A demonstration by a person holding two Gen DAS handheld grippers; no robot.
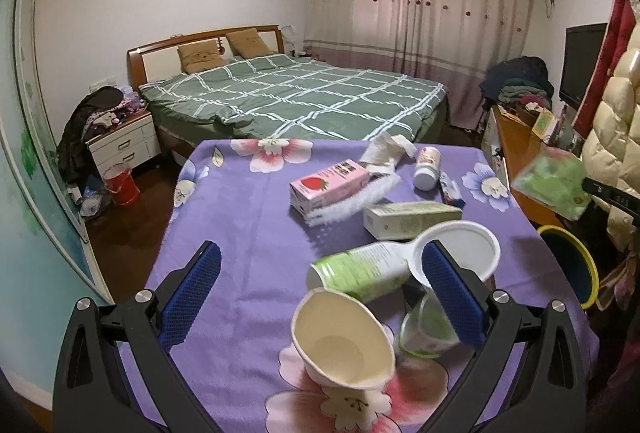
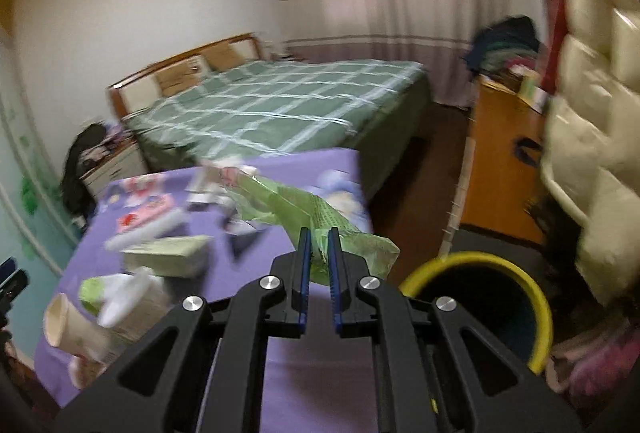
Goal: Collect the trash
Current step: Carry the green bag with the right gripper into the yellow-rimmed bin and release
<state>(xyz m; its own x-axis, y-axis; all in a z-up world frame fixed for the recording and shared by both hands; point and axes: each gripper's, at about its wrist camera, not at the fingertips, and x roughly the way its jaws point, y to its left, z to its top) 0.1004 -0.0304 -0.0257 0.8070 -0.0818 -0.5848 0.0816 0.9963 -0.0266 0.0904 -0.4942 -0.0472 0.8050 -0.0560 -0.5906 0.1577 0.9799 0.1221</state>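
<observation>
My right gripper (image 2: 319, 239) is shut on a green plastic wrapper (image 2: 296, 207) and holds it in the air near the table's right edge; the wrapper also shows in the left wrist view (image 1: 554, 179). A yellow-rimmed bin (image 2: 480, 303) stands on the floor just right of it, also seen in the left wrist view (image 1: 570, 263). My left gripper (image 1: 320, 263) is open above the purple flowered table (image 1: 240, 233). Between its fingers lie a paper cup (image 1: 344, 343), a green-white carton (image 1: 360, 271), a white bowl (image 1: 466, 249) and a clear cup (image 1: 426, 329).
Further back on the table lie a pink strawberry carton (image 1: 328, 185), a pale green box (image 1: 412, 219), crumpled tissue (image 1: 386, 151), a white bottle (image 1: 427, 167) and a small wrapper (image 1: 451, 189). A bed (image 1: 288, 97) stands beyond, a wooden desk (image 1: 520, 157) at right.
</observation>
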